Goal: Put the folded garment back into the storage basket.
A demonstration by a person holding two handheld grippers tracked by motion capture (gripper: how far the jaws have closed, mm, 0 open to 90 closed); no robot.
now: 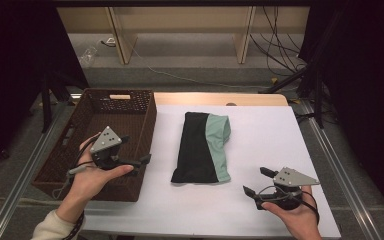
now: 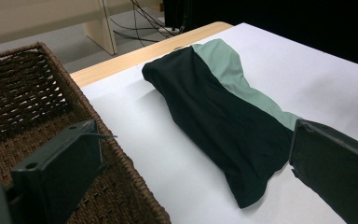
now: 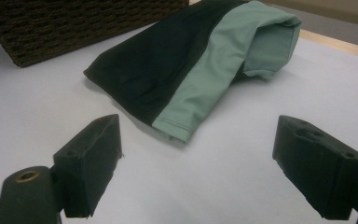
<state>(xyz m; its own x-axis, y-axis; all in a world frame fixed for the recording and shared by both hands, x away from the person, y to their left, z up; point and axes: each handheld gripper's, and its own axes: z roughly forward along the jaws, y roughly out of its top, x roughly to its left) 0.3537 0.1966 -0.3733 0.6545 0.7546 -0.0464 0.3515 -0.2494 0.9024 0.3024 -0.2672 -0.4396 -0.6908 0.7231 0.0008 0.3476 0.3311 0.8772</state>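
Seen from the high view: folded black and mint-green garment (image 1: 201, 148) lying flat near the middle of the white surface (image 1: 260, 150), just right of a dark brown woven basket (image 1: 142, 150). Left gripper (image 1: 136, 151) held over the basket's right wall, fingers spread wide and pointed toward the cloth, nothing between them. Right gripper (image 1: 256, 181) held low near the front right corner of the surface, well apart from the garment, fingers likewise wide and empty. Hands wrapped around both tools, a pale sleeve (image 1: 47, 229) at the lower left. Pale wooden shelving legs (image 1: 121, 35) and loose cables (image 1: 275, 45) on the floor beyond the surface's far edge.

Seen from the left gripper view: two black fingers (image 2: 58, 168) far apart, one above the basket's woven rim (image 2: 121, 168), the other over the white sheet beside the garment's near end. Garment (image 2: 214, 116) stretched away diagonally, black panel nearest the basket, green strip along its far side.

Seen from the right gripper view: fingers (image 3: 91, 158) set wide over bare white surface, touching nothing. Garment (image 3: 168, 70) lying ahead of them, hemmed green edge closest, black part toward the basket (image 3: 74, 23) at the upper left.
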